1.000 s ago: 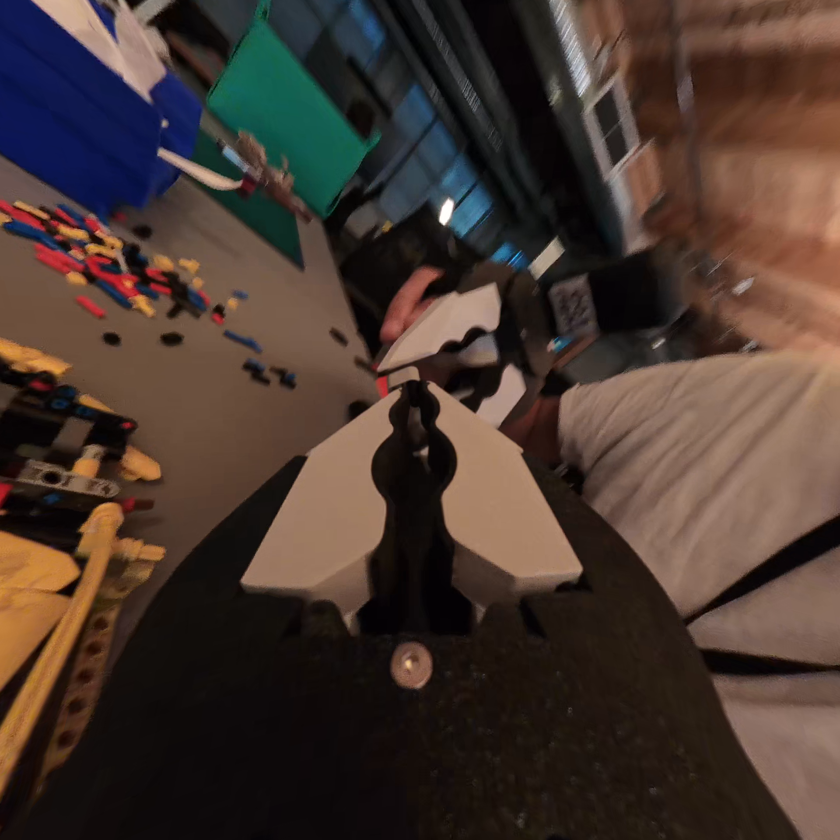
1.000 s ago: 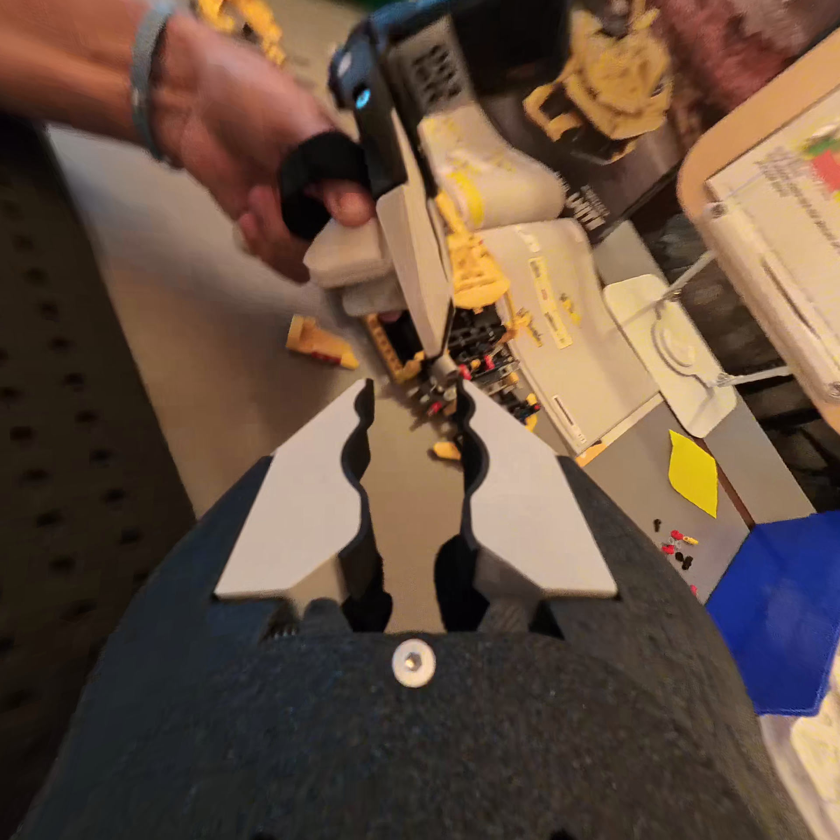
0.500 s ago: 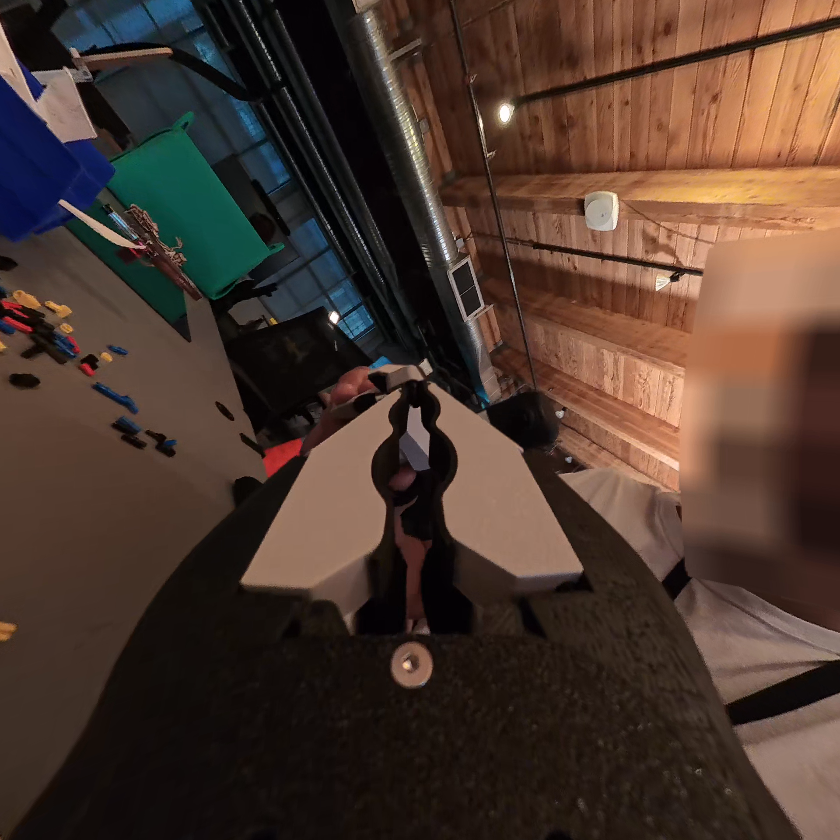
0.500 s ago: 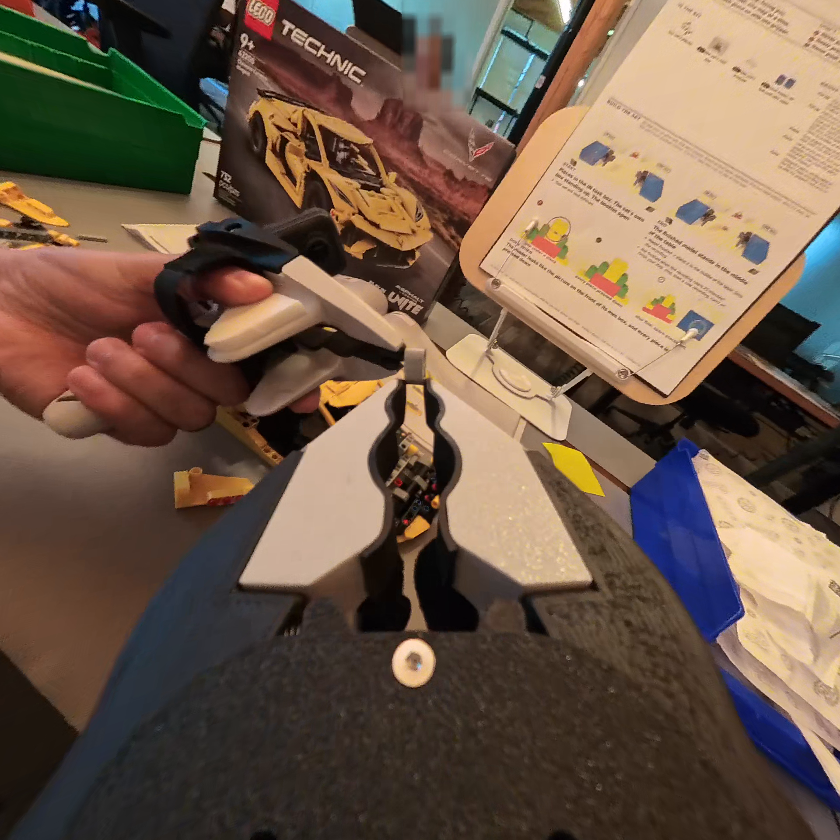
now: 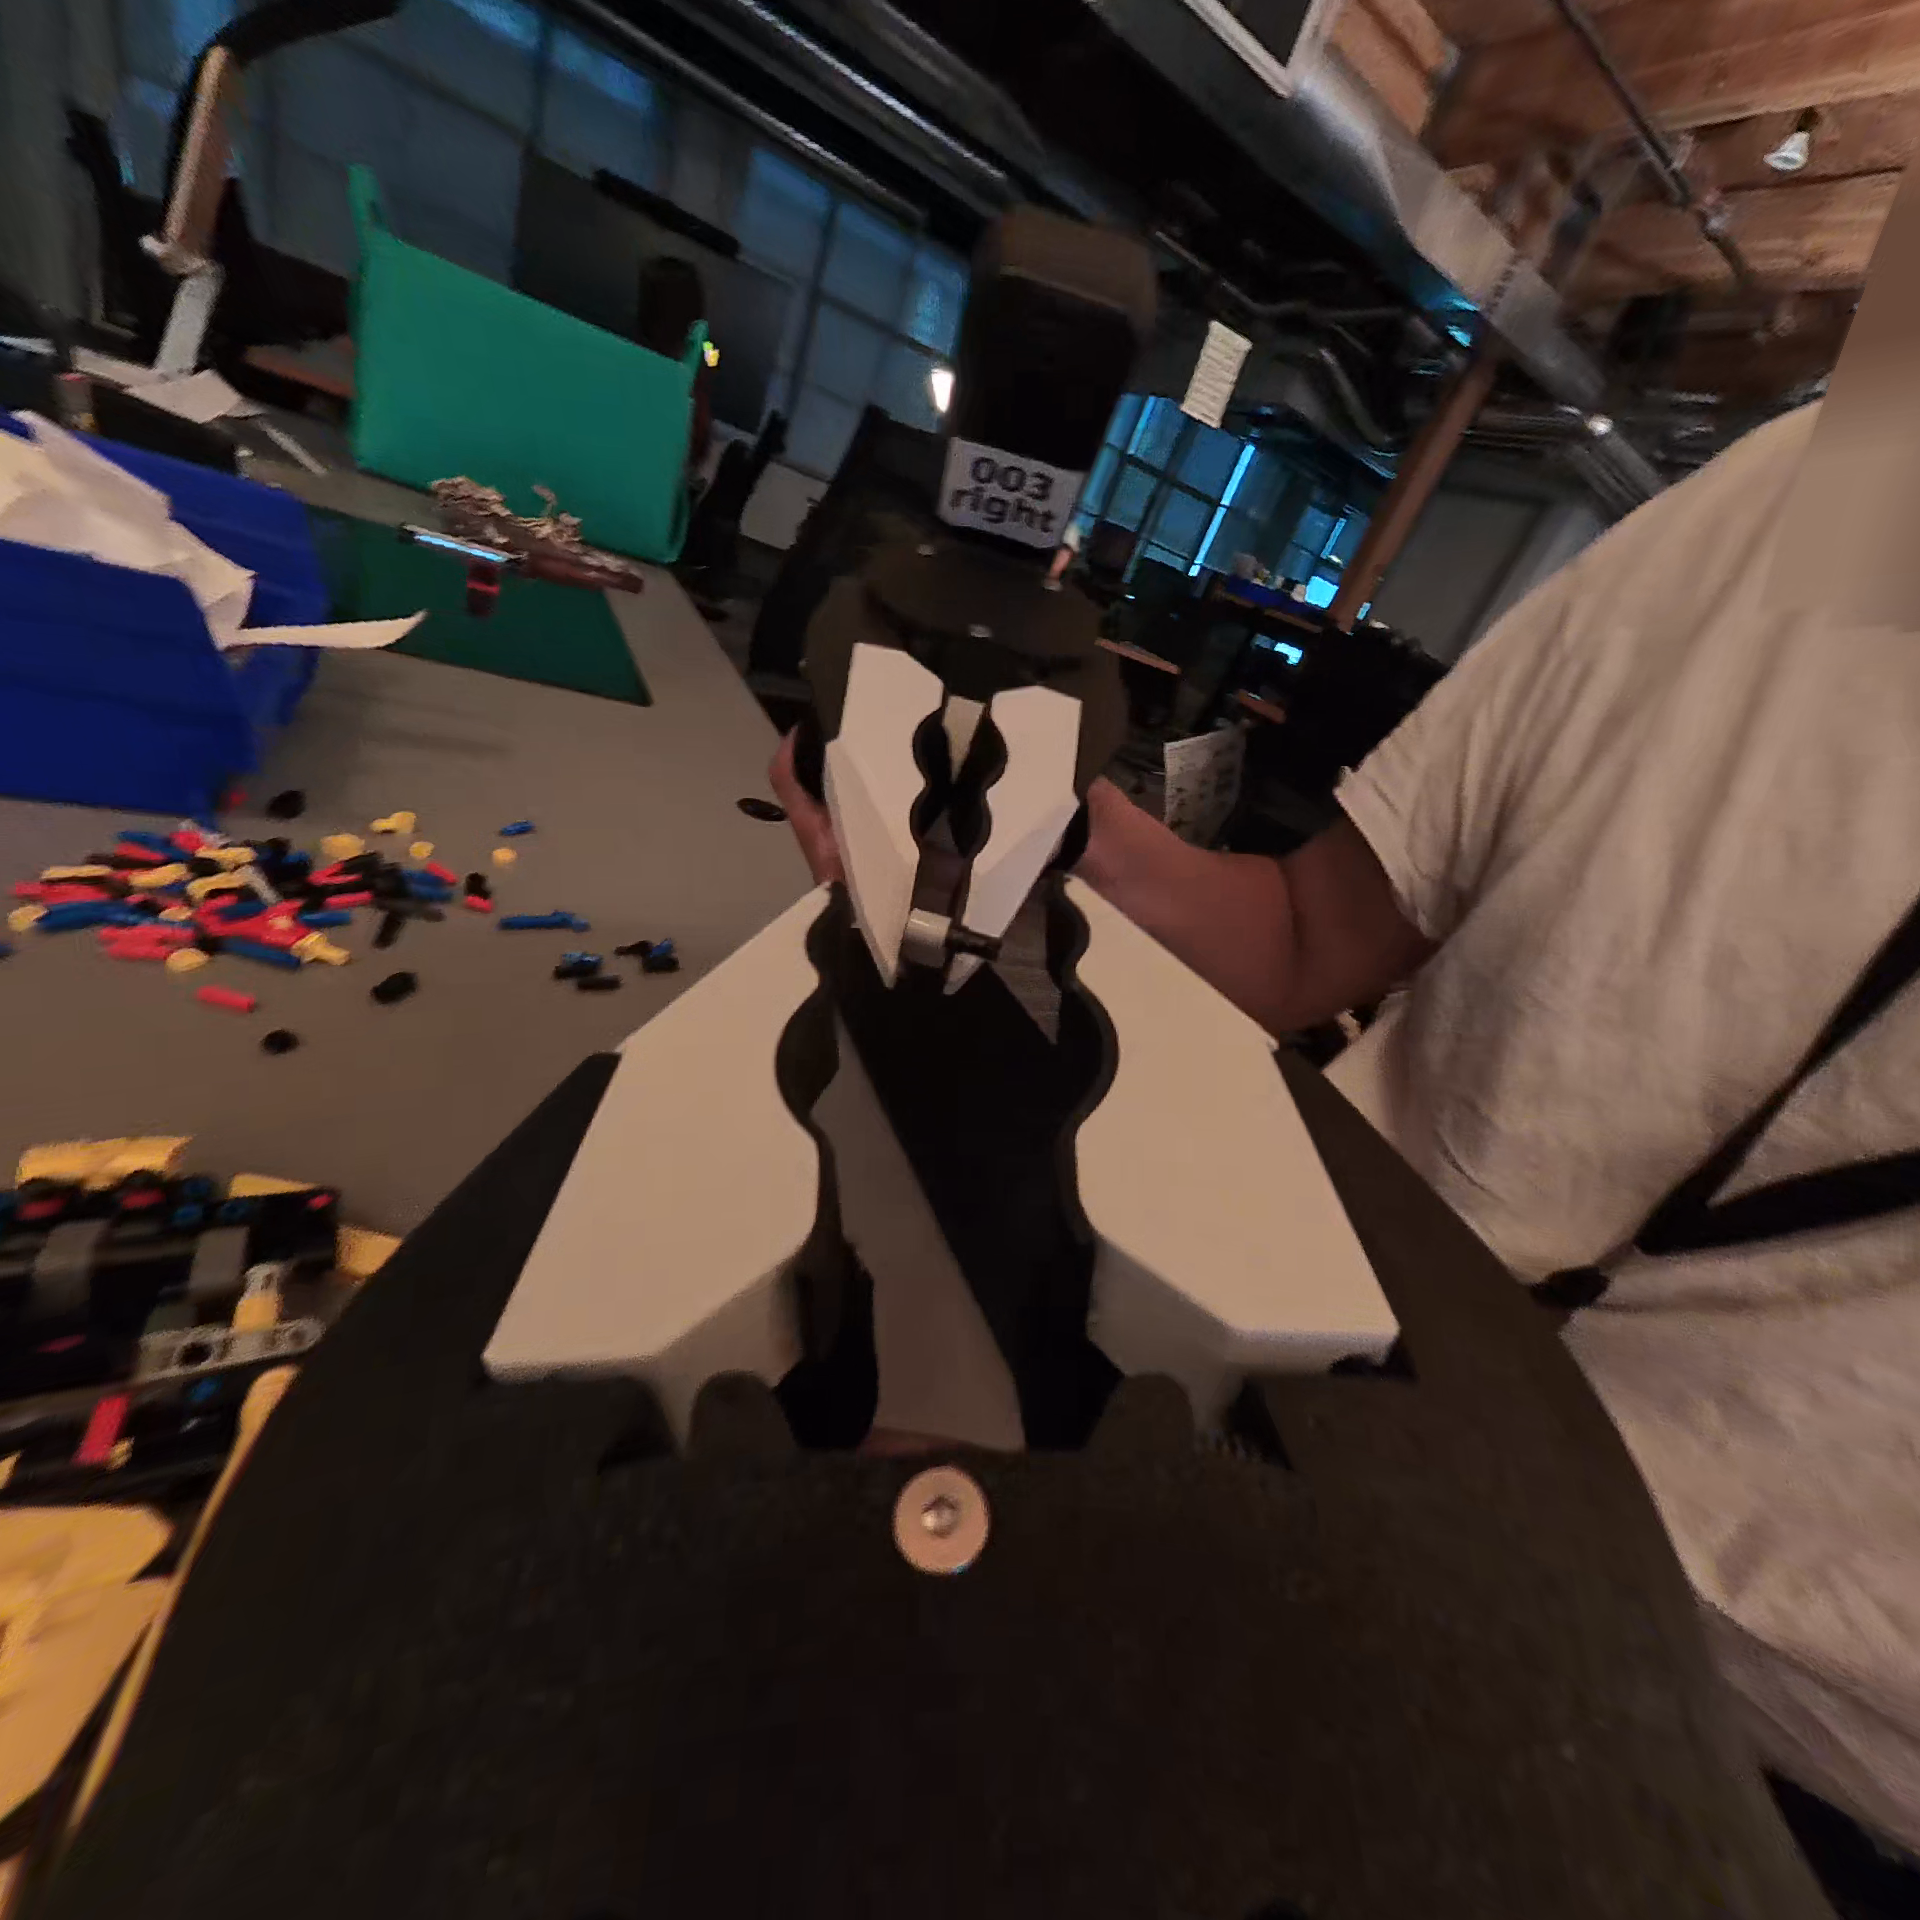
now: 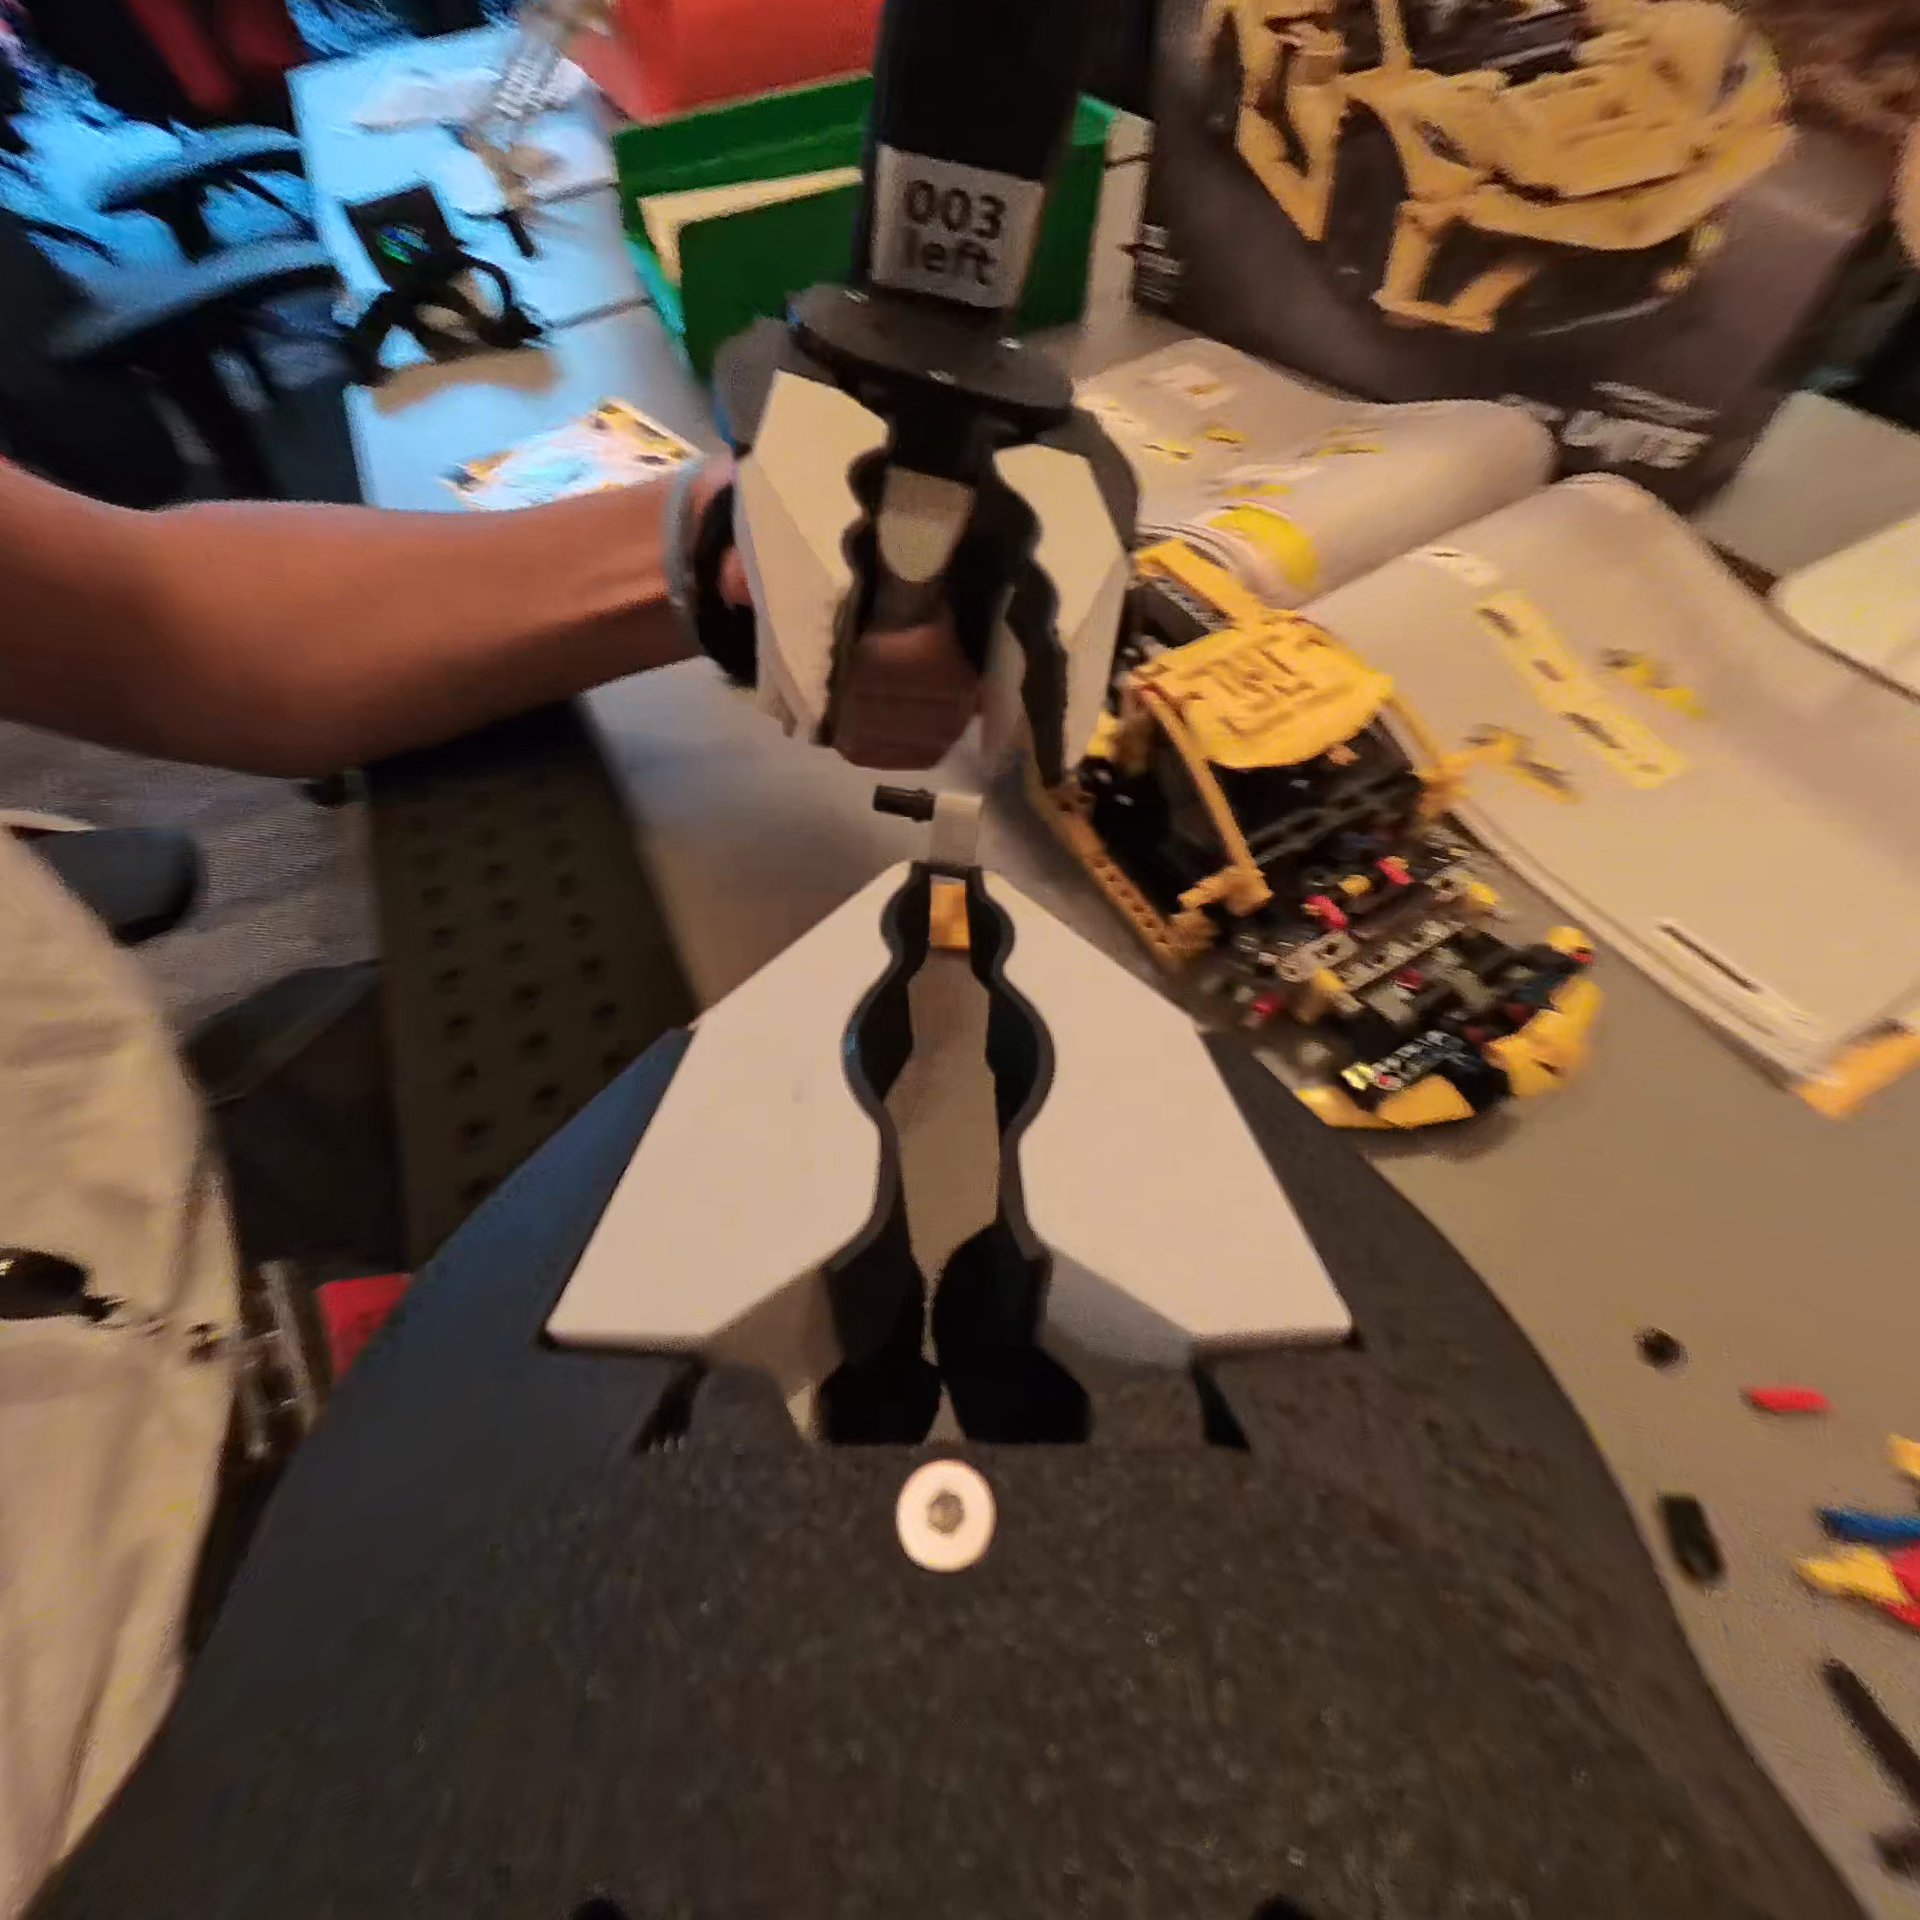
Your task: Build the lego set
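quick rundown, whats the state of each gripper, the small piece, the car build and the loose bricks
right gripper: shut on the small grey piece
small grey piece: held at fingertips, black pin sticking out sideways
left gripper: open, empty
yellow car build: partly built, on table
loose bricks: scattered on table

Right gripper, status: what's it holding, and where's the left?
Right gripper shut on grey connector piece with black pin. Left gripper open, facing it, just apart. Yellow car model on table, nothing between.
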`<action>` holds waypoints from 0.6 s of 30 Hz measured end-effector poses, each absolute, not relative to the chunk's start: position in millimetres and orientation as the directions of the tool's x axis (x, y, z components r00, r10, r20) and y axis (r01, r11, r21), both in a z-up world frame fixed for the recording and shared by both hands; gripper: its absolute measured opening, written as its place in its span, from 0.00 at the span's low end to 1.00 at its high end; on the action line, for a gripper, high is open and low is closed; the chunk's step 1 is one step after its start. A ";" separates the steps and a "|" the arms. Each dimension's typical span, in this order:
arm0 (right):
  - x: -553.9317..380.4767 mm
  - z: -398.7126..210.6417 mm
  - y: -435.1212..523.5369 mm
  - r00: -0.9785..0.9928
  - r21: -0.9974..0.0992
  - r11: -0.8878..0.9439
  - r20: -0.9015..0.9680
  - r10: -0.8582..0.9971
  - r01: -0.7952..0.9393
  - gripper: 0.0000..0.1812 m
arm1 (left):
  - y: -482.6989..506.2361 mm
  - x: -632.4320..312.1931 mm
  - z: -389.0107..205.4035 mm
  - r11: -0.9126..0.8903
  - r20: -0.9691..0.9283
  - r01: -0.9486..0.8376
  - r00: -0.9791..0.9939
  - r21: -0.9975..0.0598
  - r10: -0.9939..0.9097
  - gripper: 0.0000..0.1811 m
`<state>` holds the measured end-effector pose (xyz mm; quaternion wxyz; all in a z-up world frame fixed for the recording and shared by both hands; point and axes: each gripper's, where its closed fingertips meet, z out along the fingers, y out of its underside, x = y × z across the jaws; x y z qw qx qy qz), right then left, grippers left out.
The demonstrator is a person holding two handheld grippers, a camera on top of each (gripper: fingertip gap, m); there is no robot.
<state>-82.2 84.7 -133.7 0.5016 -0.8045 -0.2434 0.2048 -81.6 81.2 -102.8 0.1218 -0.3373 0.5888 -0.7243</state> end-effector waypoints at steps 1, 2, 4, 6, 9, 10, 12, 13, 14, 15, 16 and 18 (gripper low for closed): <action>-86.4 -131.0 81.9 0.778 -0.913 -0.372 -0.108 0.619 0.169 0.03 | 76.5 -84.5 -101.4 -0.271 0.335 -0.215 -0.760 -0.938 -0.557 0.20; -89.3 -128.0 80.1 0.764 -0.919 -0.361 -0.120 0.634 0.156 0.03 | 72.4 -87.0 -100.8 -0.264 0.328 -0.213 -0.773 -0.941 -0.543 0.20; -91.6 -124.4 78.8 0.752 -0.925 -0.358 -0.146 0.643 0.126 0.03 | 66.8 -89.8 -99.9 -0.259 0.321 -0.212 -0.790 -0.942 -0.522 0.20; -93.9 -122.7 77.2 0.736 -0.928 -0.357 -0.168 0.656 0.107 0.03 | 64.9 -90.4 -98.5 -0.263 0.319 -0.208 -0.796 -0.942 -0.514 0.20; -94.1 -122.1 75.8 0.730 -0.929 -0.357 -0.177 0.660 0.097 0.03 | 62.6 -92.5 -98.4 -0.253 0.310 -0.204 -0.804 -0.946 -0.508 0.12; -96.3 -120.4 74.0 0.716 -0.930 -0.357 -0.192 0.671 0.086 0.03 | 62.0 -93.8 -97.5 -0.253 0.305 -0.200 -0.808 -0.947 -0.503 0.10; -97.9 -118.4 73.8 0.708 -0.933 -0.352 -0.200 0.677 0.074 0.03 | 61.9 -94.8 -95.6 -0.253 0.300 -0.193 -0.811 -0.948 -0.503 0.10; -99.2 -117.4 73.0 0.700 -0.934 -0.352 -0.207 0.683 0.068 0.03 | 61.4 -95.9 -94.5 -0.250 0.295 -0.191 -0.814 -0.949 -0.501 0.10; -100.2 -116.0 72.9 0.696 -0.935 -0.349 -0.211 0.687 0.061 0.03 | 61.2 -96.8 -93.3 -0.248 0.291 -0.186 -0.816 -0.951 -0.499 0.10; -101.0 -114.1 72.9 0.692 -0.938 -0.343 -0.212 0.690 0.055 0.03 | 61.1 -97.8 -91.5 -0.246 0.280 -0.176 -0.820 -0.953 -0.499 0.10; -101.9 -111.9 72.8 0.689 -0.940 -0.338 -0.215 0.692 0.047 0.03 | 61.2 -98.4 -90.0 -0.240 0.262 -0.157 -0.823 -0.958 -0.504 0.09; -104.0 -109.4 72.9 0.687 -0.942 -0.333 -0.213 0.695 0.044 0.03 | 61.4 -100.1 -87.7 -0.227 0.233 -0.132 -0.828 -0.965 -0.510 0.09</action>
